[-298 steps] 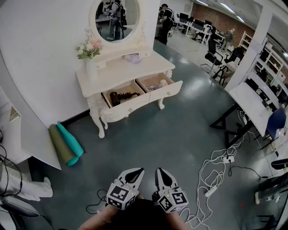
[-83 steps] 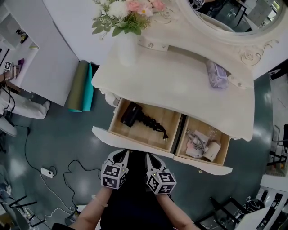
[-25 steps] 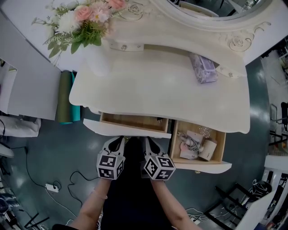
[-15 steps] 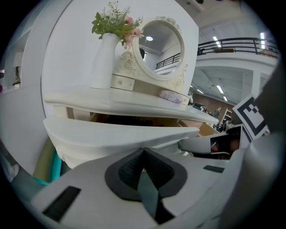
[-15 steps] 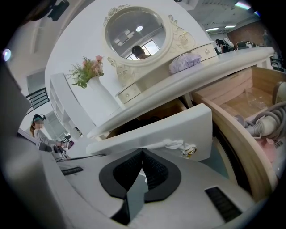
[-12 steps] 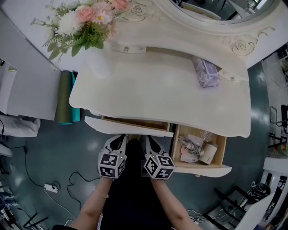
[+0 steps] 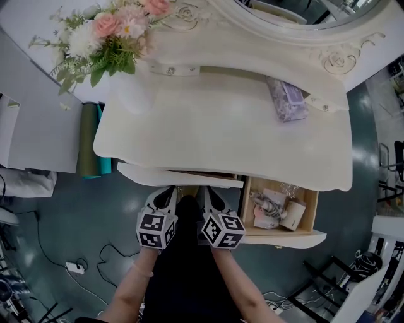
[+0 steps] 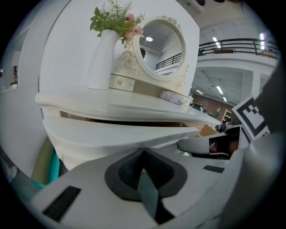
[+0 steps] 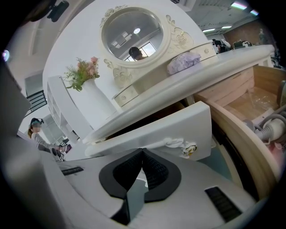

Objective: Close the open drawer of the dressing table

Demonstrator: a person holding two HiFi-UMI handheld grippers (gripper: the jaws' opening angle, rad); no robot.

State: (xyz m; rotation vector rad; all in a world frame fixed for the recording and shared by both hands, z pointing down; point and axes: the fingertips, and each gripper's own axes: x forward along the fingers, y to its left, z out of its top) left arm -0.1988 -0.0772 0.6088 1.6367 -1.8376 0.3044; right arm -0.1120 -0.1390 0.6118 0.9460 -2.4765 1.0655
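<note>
The cream dressing table [image 7: 221, 129] fills the head view. Its left drawer [image 7: 180, 176] is pushed almost fully in; only the white front and a thin dark gap show. Both grippers are shut and side by side against that front: my left gripper [image 7: 168, 192] and my right gripper [image 7: 207, 192]. In the left gripper view the closed tips [image 8: 143, 150] meet the drawer front [image 8: 120, 136]. In the right gripper view the closed tips [image 9: 143, 151] sit left of the ornate handle [image 9: 181, 144]. The right drawer [image 7: 284, 238] stands open, holding a coiled cord and small items [image 7: 273, 205].
A white vase of pink and white flowers [image 7: 129, 88] and a purple tissue pack [image 7: 285, 99] stand on the tabletop below the oval mirror [image 7: 297, 16]. Rolled green and teal mats [image 7: 91, 139] lie at the left of the table. Cables [image 7: 76, 268] trail on the grey floor.
The left drawer has slid in from partly open to nearly flush, its wooden inside now hidden. Both shut grippers moved forward with it. The right drawer stays open.
</note>
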